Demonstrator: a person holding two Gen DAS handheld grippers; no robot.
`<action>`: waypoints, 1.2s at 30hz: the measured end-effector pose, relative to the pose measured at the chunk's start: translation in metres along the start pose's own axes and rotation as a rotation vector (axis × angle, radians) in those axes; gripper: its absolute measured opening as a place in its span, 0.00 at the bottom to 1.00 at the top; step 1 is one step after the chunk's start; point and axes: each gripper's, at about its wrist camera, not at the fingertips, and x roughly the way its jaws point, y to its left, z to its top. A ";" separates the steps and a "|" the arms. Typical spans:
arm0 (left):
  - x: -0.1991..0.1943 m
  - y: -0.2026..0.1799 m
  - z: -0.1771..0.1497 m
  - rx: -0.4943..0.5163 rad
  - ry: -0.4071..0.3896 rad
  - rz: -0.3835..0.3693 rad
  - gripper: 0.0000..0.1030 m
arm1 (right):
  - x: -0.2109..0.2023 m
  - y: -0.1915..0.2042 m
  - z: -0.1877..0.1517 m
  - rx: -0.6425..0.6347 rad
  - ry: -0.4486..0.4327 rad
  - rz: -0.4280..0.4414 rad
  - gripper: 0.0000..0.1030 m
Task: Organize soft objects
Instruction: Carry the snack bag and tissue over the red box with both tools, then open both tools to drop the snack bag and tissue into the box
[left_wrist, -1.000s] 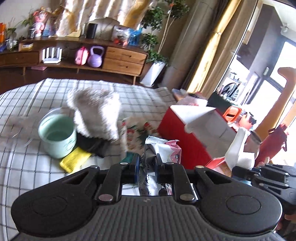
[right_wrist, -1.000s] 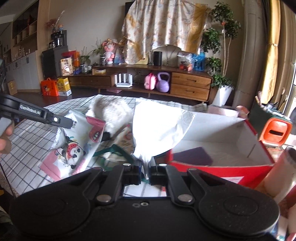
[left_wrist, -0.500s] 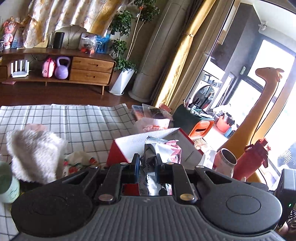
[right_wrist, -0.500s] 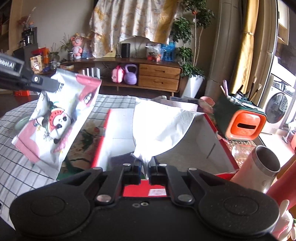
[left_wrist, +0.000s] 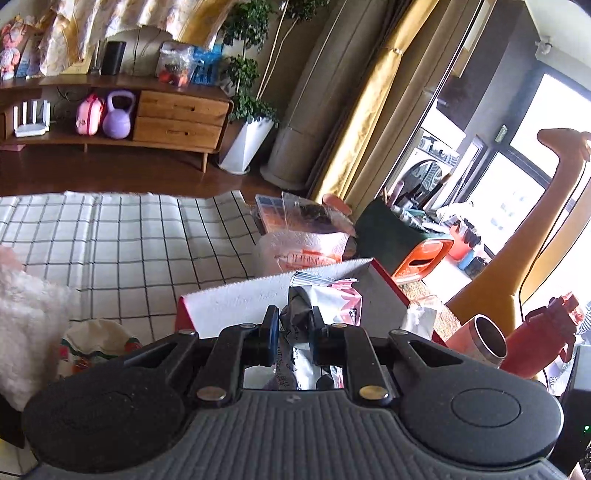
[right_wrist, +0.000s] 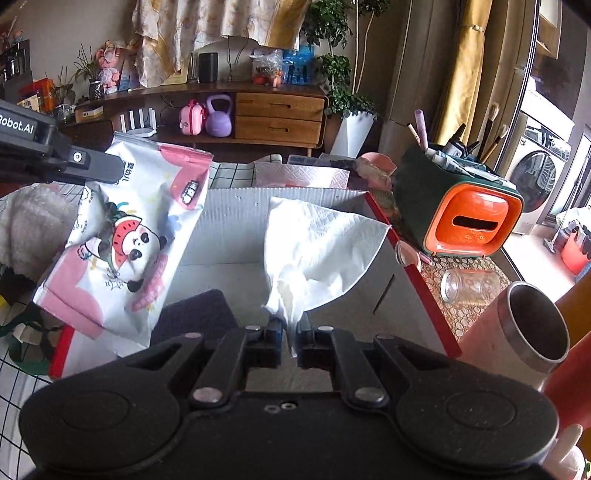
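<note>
Risk: left claw (left_wrist: 291, 328) pinching wipes pack (right_wrist: 125, 240), right claw (right_wrist: 289, 338) pinching tissue (right_wrist: 317, 251) over red box (right_wrist: 413, 277); thin corner grips may slip, dropping either outside.

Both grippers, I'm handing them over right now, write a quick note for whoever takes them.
Left gripper: shut on the wipes pack, held in the air over the left edge of the red box.
Right gripper: shut on a white tissue, held over the box interior.
Inside the box: a dark cloth on the floor.
On the checked cloth left of the box: a fluffy white towel and a printed cloth.
Done: the dark cloth is in the box. Left: probably drop the pack and tissue into the box, then fetch the towel and printed cloth.
</note>
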 end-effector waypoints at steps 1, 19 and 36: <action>0.007 -0.001 -0.001 -0.004 0.010 0.000 0.15 | 0.006 -0.001 0.001 -0.004 0.013 -0.005 0.07; 0.090 -0.028 -0.037 0.133 0.183 0.061 0.15 | 0.053 -0.005 -0.005 -0.021 0.162 -0.009 0.13; 0.098 -0.029 -0.038 0.181 0.253 0.115 0.31 | 0.039 -0.008 -0.008 0.024 0.123 0.028 0.41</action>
